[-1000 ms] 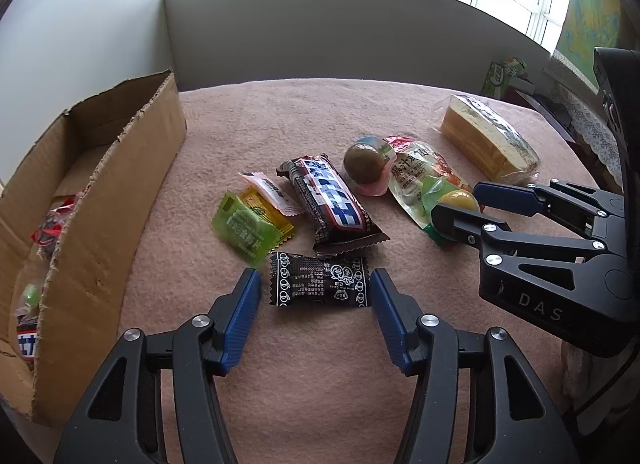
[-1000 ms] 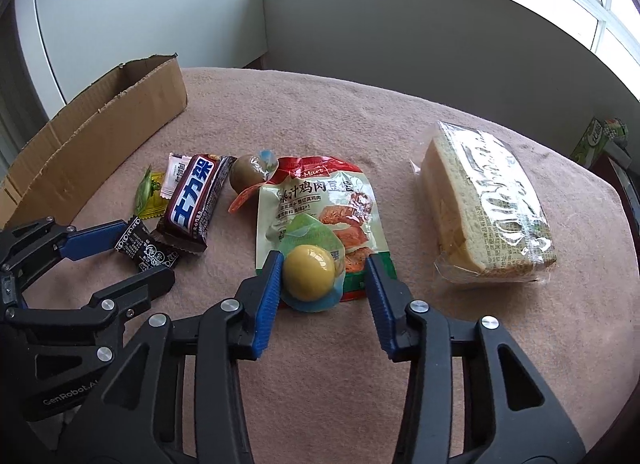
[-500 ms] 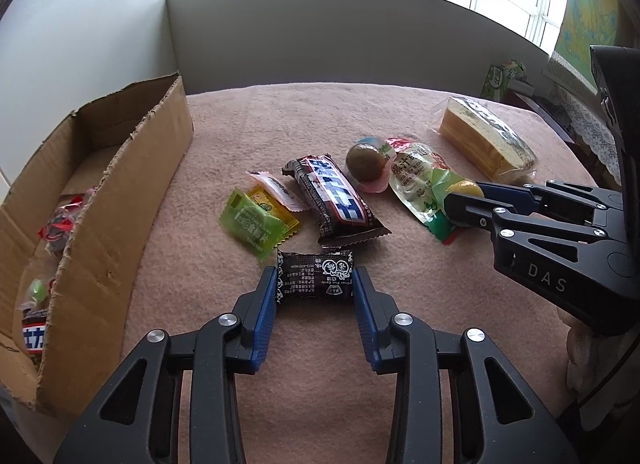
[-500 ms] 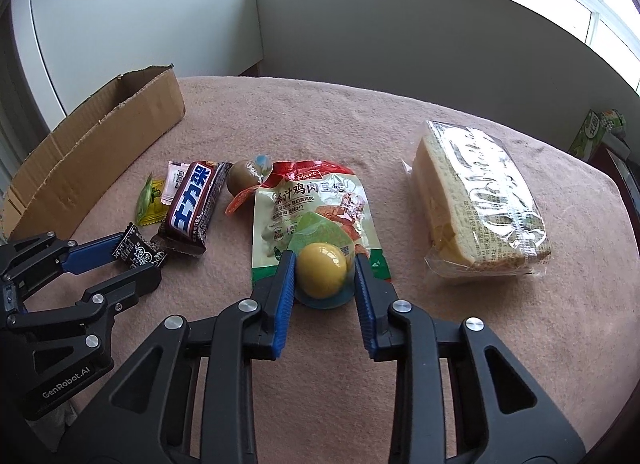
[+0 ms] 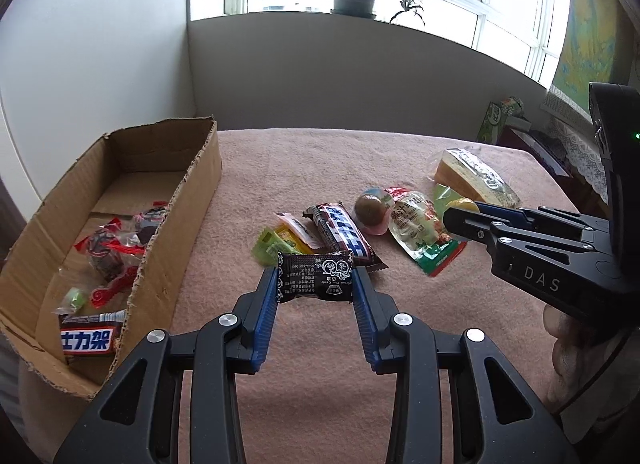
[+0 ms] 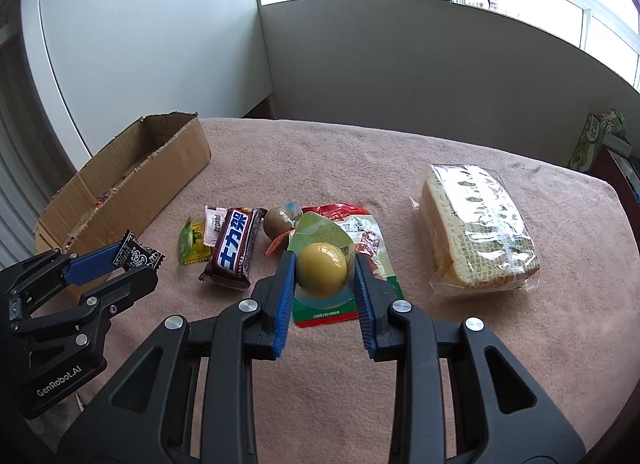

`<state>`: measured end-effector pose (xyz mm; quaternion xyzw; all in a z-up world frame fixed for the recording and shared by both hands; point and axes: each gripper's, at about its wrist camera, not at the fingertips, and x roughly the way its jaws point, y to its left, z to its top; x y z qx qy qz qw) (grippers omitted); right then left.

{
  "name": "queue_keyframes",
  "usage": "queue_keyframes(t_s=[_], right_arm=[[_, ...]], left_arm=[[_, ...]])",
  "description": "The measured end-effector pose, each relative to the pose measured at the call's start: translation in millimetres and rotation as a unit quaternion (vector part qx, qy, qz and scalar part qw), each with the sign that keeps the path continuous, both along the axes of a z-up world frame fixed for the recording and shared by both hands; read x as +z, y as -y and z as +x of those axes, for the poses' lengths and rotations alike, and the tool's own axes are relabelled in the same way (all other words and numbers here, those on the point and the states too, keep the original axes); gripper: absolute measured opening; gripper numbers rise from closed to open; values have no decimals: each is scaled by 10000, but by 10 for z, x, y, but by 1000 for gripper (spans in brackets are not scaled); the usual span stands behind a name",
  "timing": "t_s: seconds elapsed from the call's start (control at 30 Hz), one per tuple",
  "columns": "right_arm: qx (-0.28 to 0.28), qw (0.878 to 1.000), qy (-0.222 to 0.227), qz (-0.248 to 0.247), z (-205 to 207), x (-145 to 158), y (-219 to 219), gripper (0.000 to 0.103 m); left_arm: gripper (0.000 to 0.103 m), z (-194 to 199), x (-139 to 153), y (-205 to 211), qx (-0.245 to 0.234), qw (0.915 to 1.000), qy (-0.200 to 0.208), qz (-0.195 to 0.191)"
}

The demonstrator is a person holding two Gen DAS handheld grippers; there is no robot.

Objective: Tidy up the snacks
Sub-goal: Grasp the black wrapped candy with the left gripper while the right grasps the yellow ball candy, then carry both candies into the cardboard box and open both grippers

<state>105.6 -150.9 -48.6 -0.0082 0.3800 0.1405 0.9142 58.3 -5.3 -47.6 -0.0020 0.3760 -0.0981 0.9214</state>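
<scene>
Left of the left tongs (image 5: 315, 284) stands the open box (image 5: 176, 199), its long axis running away from them, with wrapped sweets inside. The left tongs are clenched on a black packet (image 5: 316, 278), held crosswise above the cloth, its long axis spanning pad to pad. Beyond it lies a chocolate bar (image 5: 340, 229), pointing away and leftward. To the right, the right tongs (image 6: 324, 276) grip a yellow jelly cup (image 6: 322, 270), its dome facing the camera. Right of those tongs lies wrapped bread (image 6: 476, 225), lengthwise away.

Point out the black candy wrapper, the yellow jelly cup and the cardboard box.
black candy wrapper (image 5: 316, 276), left wrist view, middle of its printed face.
yellow jelly cup (image 6: 322, 270), right wrist view, its rounded dome.
cardboard box (image 5: 182, 219), left wrist view, outer side wall.
</scene>
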Motion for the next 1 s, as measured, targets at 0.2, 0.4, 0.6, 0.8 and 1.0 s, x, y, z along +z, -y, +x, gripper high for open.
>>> queue_keyframes(t_s=[0.2, 0.4, 0.6, 0.8, 1.0], right_arm=[[134, 9996, 195, 121, -28, 168, -184, 29], [279, 9988, 333, 244, -21, 275, -419, 29], [485, 9972, 408, 388, 27, 357, -743, 29], [735, 9948, 480, 512, 72, 419, -1134, 30], [918, 9924, 411, 704, 156, 408, -1470, 30]], left_arm=[[35, -95, 168, -162, 147, 9994, 311, -45], [35, -141, 233, -391, 420, 9980, 463, -82], [35, -166, 233, -699, 763, 9956, 529, -150], [35, -186, 275, -981, 1096, 9918, 633, -176], [35, -183, 228, -1240, 1402, 9881, 625, -134]])
